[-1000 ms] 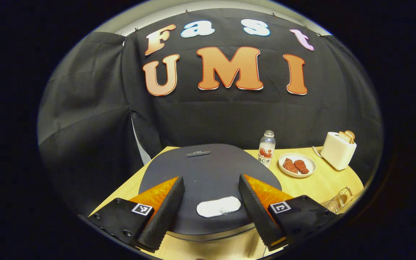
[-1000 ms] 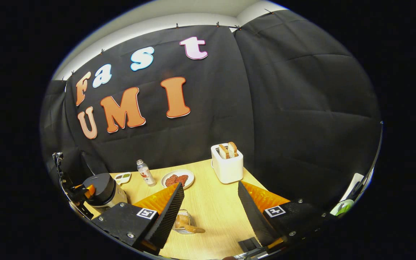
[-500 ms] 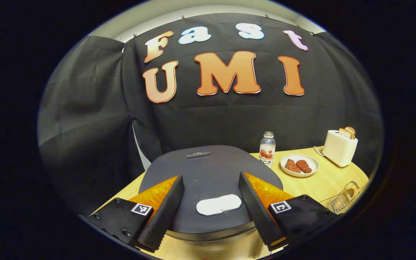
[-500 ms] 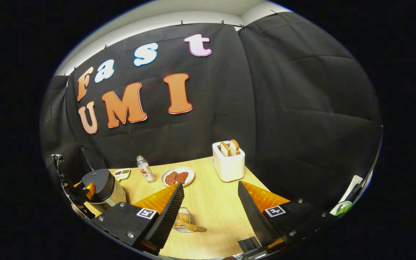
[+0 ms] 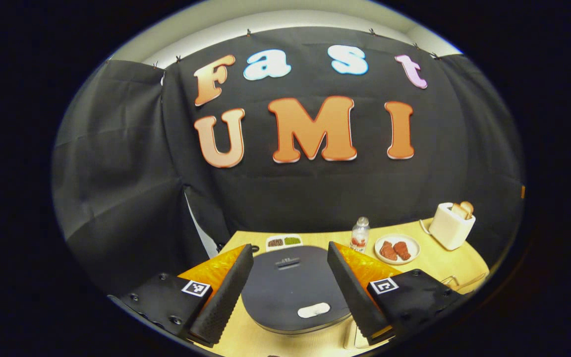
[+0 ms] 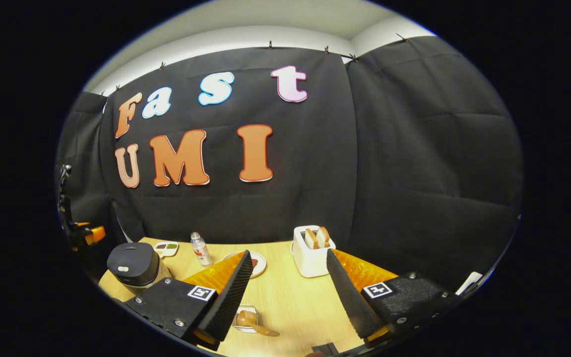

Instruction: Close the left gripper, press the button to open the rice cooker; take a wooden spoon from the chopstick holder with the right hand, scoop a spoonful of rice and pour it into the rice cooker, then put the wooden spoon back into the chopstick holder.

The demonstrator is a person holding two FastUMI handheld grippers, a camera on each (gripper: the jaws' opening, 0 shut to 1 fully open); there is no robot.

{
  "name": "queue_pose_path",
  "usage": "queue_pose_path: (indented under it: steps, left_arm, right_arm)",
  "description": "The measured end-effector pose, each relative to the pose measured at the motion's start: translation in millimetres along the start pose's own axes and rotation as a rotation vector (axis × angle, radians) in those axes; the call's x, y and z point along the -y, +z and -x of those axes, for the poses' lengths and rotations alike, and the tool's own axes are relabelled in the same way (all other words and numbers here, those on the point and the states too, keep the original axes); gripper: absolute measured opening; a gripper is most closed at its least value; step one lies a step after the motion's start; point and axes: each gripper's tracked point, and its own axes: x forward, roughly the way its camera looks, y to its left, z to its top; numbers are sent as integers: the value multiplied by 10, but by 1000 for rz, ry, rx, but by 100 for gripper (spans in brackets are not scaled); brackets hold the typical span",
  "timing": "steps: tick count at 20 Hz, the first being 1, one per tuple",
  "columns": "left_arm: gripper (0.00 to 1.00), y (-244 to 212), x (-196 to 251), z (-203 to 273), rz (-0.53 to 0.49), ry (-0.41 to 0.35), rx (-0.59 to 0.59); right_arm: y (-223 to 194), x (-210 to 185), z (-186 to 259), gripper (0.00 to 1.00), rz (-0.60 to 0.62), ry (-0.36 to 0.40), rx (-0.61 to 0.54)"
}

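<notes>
Two grippers appear before us, each with its fingers spread well apart and holding nothing. In the left gripper view, the left gripper [image 5: 290,290] hangs above the round dark grey rice cooker [image 5: 293,285], whose lid is down; its oval white button [image 5: 314,311] lies at the near edge of the lid, between the two black ribbed fingers [image 5: 226,292] but below them, with no contact that we can make out. Behind the cooker on the pale wooden worktop [image 5: 439,258] we see a small white dish with brown and green fillings [image 5: 284,242], a clear plastic bottle with a red label [image 5: 360,234], a white plate of reddish meat pieces [image 5: 397,249] and a white toaster with bread slices in it [image 5: 450,225].

In the right gripper view, the right gripper [image 6: 290,290] is raised over the worktop. Between its fingers, low down, sits the clear chopstick holder [image 6: 245,321] with the wooden spoon [image 6: 256,325] lying in it, handle pointing right. The cooker stands far to the left of this view, near the worktop's edge, and above it we glimpse the left gripper's orange and black body. The toaster stands just past the fingertips, with the plate partly hidden behind the left finger.
</notes>
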Motion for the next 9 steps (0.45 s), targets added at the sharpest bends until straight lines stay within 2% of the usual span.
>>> queue_pose_path:
  steps: [3, 4, 5, 6, 7, 9]
  left_arm:
    - [94, 678, -206, 361, -17, 28, 75]
    - [97, 756, -243, 529, -4, 25, 92]
    - [100, 886, -238, 633, 13, 13, 106]
    - [100, 1004, -225, 742, 25, -10, 111]
    - [94, 1118, -245, 855, 24, -24, 126]
    - [94, 1274, -304, 1019, 24, -33, 153]
  right_arm:
    - [363, -9, 57, 93, 35, -4, 36]
    - [508, -42, 89, 98, 36, 5, 52]
    - [630, -96, 117, 98, 30, 21, 68]
    - [724, -148, 160, 93, 21, 41, 77]
    - [793, -171, 195, 93, 10, 59, 85]
    - [959, -195, 253, 93, 8, 76, 119]
